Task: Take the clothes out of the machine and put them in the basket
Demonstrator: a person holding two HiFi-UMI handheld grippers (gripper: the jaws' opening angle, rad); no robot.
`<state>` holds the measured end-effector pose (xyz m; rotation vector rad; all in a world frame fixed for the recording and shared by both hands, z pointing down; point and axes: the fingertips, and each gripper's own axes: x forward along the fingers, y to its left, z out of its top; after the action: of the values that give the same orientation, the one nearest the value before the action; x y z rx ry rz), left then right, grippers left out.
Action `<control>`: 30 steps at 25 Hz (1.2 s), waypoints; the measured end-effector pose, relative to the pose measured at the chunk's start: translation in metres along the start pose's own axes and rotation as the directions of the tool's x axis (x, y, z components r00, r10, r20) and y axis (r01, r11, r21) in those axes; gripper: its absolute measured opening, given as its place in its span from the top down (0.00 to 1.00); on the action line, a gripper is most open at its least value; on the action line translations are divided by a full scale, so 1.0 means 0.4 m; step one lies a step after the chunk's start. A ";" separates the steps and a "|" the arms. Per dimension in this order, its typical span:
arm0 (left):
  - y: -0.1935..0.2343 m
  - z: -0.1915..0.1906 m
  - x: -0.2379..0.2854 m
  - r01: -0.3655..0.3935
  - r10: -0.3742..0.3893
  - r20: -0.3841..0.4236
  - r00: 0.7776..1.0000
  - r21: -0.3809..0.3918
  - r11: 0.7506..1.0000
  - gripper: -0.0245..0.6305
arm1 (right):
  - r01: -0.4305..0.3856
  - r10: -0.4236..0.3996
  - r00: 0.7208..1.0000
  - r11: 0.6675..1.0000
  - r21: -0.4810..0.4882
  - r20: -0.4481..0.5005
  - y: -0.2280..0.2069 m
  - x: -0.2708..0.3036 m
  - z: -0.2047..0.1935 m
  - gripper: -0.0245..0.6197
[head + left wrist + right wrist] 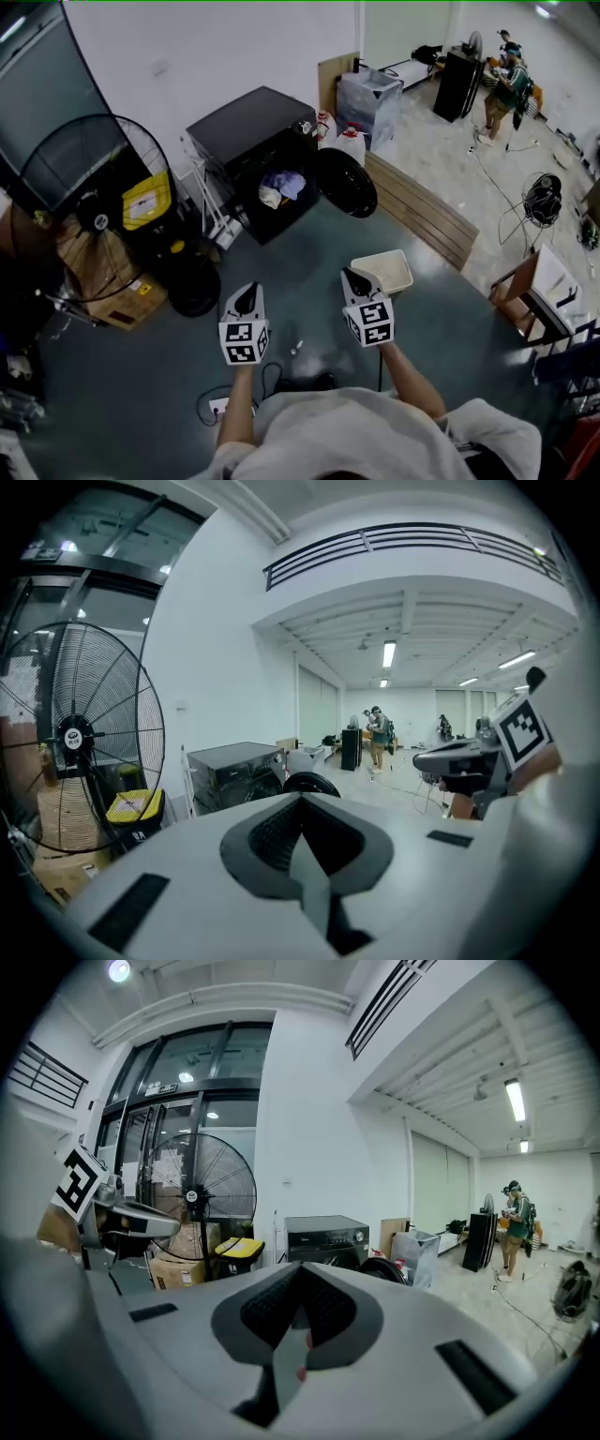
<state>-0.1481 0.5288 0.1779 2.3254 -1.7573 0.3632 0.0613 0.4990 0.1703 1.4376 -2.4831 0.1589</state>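
A bundle of crumpled pale and lilac clothes (282, 187) lies inside the open drum of a black front-loading washing machine (246, 131) at upper centre, its round dark door (346, 183) swung out to the right. A white perforated plastic basket (398, 265) sits on the dark grey floor (150, 375) right of centre, just beyond the right gripper (355, 282). That claw and the left gripper (247, 298) both have their jaws together, empty. A large black pedestal fan (89, 202) stands at left against a white wall (206, 47). Print on the machine is too small to read.
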 end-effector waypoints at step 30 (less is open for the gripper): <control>0.114 -0.003 0.352 0.066 -0.067 -0.029 0.997 -0.025 0.997 0.93 | -0.003 0.001 0.998 0.999 -0.034 -0.063 -0.108 0.316 -0.026 0.93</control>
<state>-0.1550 0.3882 0.2239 2.3428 -1.6567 0.3623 0.0406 0.3741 0.2144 1.3953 -2.4248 0.1598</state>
